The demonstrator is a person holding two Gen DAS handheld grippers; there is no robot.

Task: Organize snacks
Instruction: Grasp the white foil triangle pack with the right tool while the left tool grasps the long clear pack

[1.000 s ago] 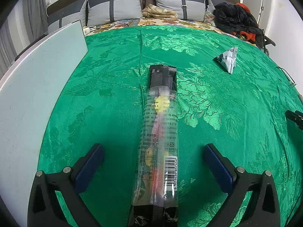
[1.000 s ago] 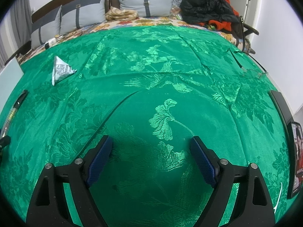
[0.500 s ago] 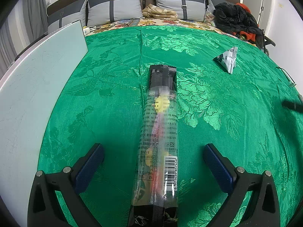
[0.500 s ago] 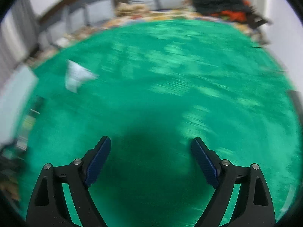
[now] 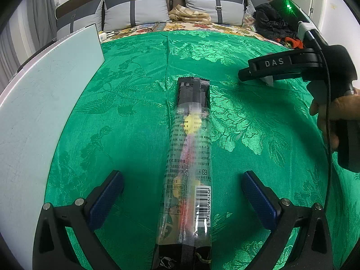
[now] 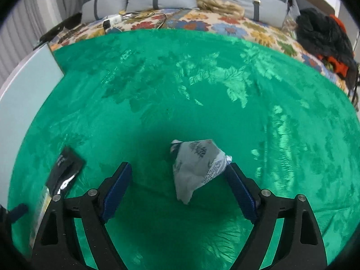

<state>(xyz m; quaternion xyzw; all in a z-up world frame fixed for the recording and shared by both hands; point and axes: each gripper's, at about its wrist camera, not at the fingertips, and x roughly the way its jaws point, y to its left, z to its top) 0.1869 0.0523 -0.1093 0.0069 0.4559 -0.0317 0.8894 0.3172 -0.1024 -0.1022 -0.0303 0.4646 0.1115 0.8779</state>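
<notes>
A long clear snack pack with black ends (image 5: 189,164) lies on the green cloth (image 5: 135,117), straight between the open jaws of my left gripper (image 5: 182,191). In the right wrist view its far end (image 6: 65,166) shows at lower left. A small grey triangular snack packet (image 6: 195,166) lies between the open jaws of my right gripper (image 6: 180,180), close to the right finger (image 6: 240,189). The right gripper body (image 5: 292,67) appears at the right of the left wrist view, covering most of that packet.
A pale board (image 5: 40,103) lies along the left edge of the cloth. Grey pillows (image 5: 135,9), a floral sheet (image 6: 225,24) and a pile of dark clothes (image 6: 324,36) lie beyond the cloth.
My right gripper has swung left and forward across the cloth to the triangular packet, which now sits between its jaws. It has entered the left wrist view. My left gripper has not moved.
</notes>
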